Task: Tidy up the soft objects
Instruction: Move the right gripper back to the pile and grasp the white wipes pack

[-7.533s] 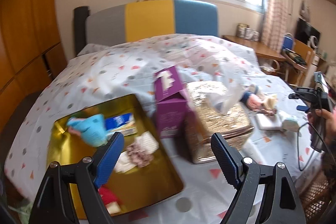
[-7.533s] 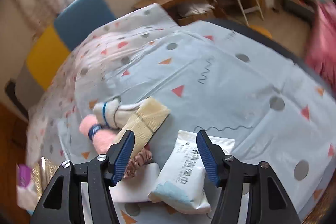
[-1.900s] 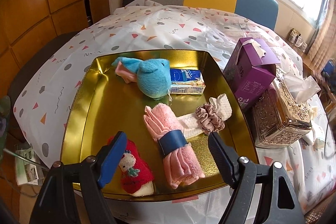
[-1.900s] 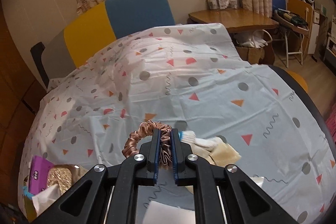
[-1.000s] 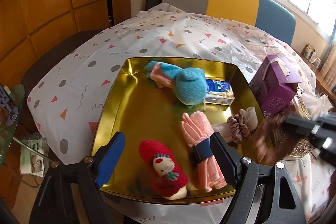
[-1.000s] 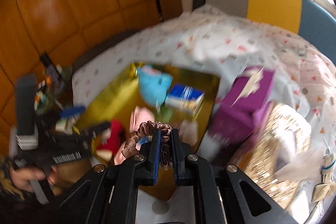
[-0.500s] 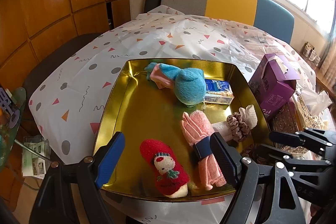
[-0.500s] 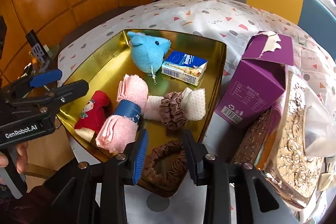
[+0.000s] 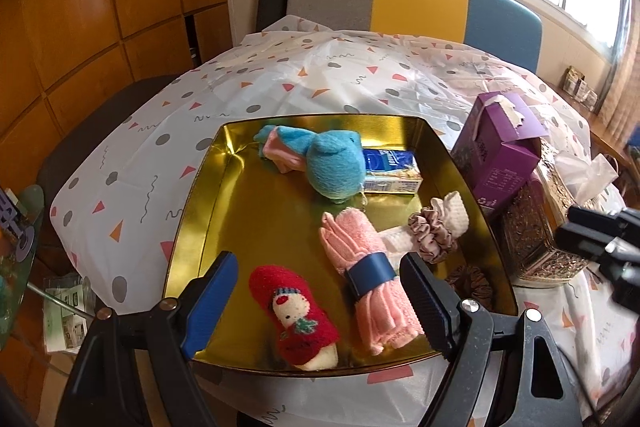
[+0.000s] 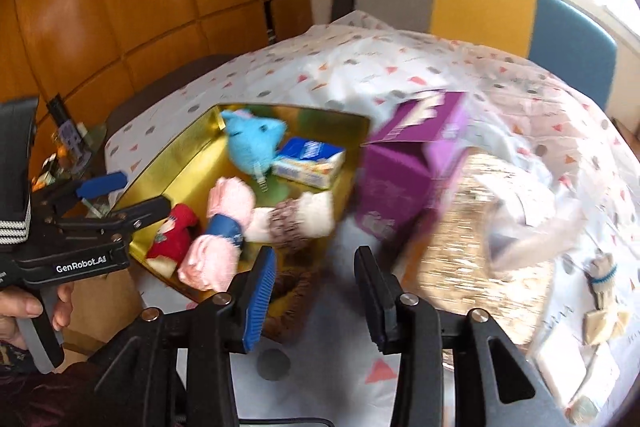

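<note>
A gold tray [image 9: 200, 187] holds a blue plush toy [image 9: 336, 163], a red doll roll [image 9: 296, 315], a pink rolled towel [image 9: 368, 275], a white cloth with a mauve scrunchie [image 9: 430, 235], a small carton [image 9: 390, 167] and a brown scrunchie [image 9: 472, 285] at its near right corner. My left gripper [image 9: 320, 303] is open and empty over the tray's near edge. My right gripper [image 10: 312, 291] is open and empty, just above the brown scrunchie [image 10: 292, 285]. The tray [image 10: 176, 163] also shows in the right wrist view, which is blurred.
A purple tissue box [image 9: 500, 151] and a glittery gold tissue box [image 9: 540, 227] stand right of the tray. More soft items [image 10: 600, 291] lie on the patterned cloth far right. A multicoloured headboard [image 9: 416, 3] and wooden wall panels are behind.
My right gripper carried the brown scrunchie over to the tray, opened and left it at the near right corner, and has now pulled back. My left gripper stayed open over the tray.
</note>
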### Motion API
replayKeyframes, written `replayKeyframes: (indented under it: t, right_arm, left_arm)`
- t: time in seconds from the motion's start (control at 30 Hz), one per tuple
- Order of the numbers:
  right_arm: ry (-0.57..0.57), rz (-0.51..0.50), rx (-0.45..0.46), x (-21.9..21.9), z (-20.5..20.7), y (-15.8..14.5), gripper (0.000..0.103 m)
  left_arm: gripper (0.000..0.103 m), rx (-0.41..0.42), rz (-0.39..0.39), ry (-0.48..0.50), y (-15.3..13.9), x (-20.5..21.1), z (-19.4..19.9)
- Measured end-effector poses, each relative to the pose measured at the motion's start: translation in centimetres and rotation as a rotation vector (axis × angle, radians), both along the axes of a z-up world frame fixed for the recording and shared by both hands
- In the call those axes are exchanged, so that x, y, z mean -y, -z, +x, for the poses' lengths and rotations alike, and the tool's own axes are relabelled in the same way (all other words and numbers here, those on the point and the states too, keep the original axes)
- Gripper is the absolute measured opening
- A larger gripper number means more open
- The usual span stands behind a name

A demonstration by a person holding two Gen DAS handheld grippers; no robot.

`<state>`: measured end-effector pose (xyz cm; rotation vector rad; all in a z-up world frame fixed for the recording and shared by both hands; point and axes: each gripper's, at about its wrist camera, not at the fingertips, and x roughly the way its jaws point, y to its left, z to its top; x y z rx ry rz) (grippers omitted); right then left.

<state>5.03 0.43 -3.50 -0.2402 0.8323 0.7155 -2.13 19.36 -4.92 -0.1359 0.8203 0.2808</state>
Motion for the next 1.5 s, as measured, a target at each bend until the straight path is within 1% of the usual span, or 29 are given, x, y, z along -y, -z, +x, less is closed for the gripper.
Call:
replayKeyframes:
  t: [0.17, 0.33, 0.43, 0.57, 0.63, 0.7, 0.73, 0.77, 0.8, 0.83, 0.87, 0.93, 1.0, 1.07, 1.17, 1.23, 1.3, 1.37, 1.43, 1.5]
  right_arm:
    - [0.124, 0.042, 0.012, 5.4, 1.1, -1.3, 0.041]
    - [0.337, 0.065, 0.001, 12.9, 3.2, -1.4, 0.041]
    - [0.525, 0.077, -0.004, 18.5, 4.6, -1.2, 0.041]
    - [0.840, 0.115, -0.009, 27.0, 6.1, -0.3, 0.041]
    - [1.008, 0.140, -0.016, 31.4, 6.4, 0.8, 0.042]
    - [1.168, 0.177, -0.035, 35.2, 6.0, 2.5, 0.042]
    - [1.237, 0.207, -0.061, 36.9, 5.6, 3.6, 0.042]
    - [1.311, 0.240, -0.140, 38.6, 5.4, 4.7, 0.042]
    - [1.365, 0.321, -0.203, 40.2, 5.0, 5.7, 0.042]
    - [1.396, 0.399, -0.237, 41.5, 4.5, 6.4, 0.042]
    - [1.419, 0.441, -0.261, 42.3, 4.1, 6.8, 0.042]
    - [1.451, 0.491, -0.303, 43.1, 3.6, 7.6, 0.042]
    - [1.441, 0.532, -0.335, 43.1, 3.5, 8.2, 0.042]
    - [1.427, 0.534, -0.353, 42.9, 3.7, 8.4, 0.042]
    - [1.393, 0.520, -0.363, 42.6, 4.3, 8.4, 0.042]
    - [1.355, 0.500, -0.371, 42.2, 4.8, 8.4, 0.044]
    - [1.310, 0.468, -0.396, 41.4, 5.6, 8.6, 0.052]
    - [1.258, 0.398, -0.425, 40.2, 6.6, 8.9, 0.055]
    - [1.204, 0.352, -0.437, 39.0, 7.3, 9.1, 0.056]
    - [1.154, 0.293, -0.439, 37.8, 7.9, 9.4, 0.063]
  left_arm:
    - [0.084, -0.001, -0.006, 0.002, 0.0, 0.3, 0.1]
    - [0.084, 0.002, 0.006, 0.023, -0.1, 0.8, 0.2]
    - [0.084, 0.014, 0.002, 0.053, -0.5, 1.5, 0.2]
    - [0.084, 0.045, 0.015, 0.092, -1.6, 2.7, 0.1]
    - [0.084, 0.063, -0.001, 0.109, -2.2, 3.1, 0.1]
    - [0.084, 0.078, -0.001, 0.140, -2.7, 3.8, 0.1]
    - [0.084, 0.086, -0.002, 0.152, -2.9, 4.1, 0.1]
    - [0.084, 0.093, -0.011, 0.180, -3.1, 4.7, 0.2]
    - [0.084, 0.092, -0.014, 0.197, -3.2, 5.2, 0.3]
    - [0.084, 0.090, -0.014, 0.208, -3.2, 5.6, 0.4]
    - [0.084, 0.087, -0.015, 0.233, -3.2, 6.3, 0.6]
    - [0.084, 0.084, -0.012, 0.276, -3.4, 7.5, 0.8]
    - [0.084, 0.079, -0.014, 0.337, -3.6, 9.0, 1.1]
    - [0.084, 0.077, -0.014, 0.395, -3.9, 10.6, 1.4]
    - [0.084, 0.073, -0.002, 0.510, -4.0, 13.5, 1.6]
    - [0.084, 0.060, 0.009, 0.577, -3.8, 15.4, 1.7]
    - [0.084, 0.051, 0.000, 0.634, -3.8, 17.1, 1.8]
    - [0.084, 0.035, -0.011, 0.679, -3.7, 18.5, 2.0]
    - [0.084, 0.030, -0.016, 0.715, -3.5, 19.8, 2.0]
    - [0.084, 0.020, -0.010, 0.750, -3.3, 21.0, 1.9]
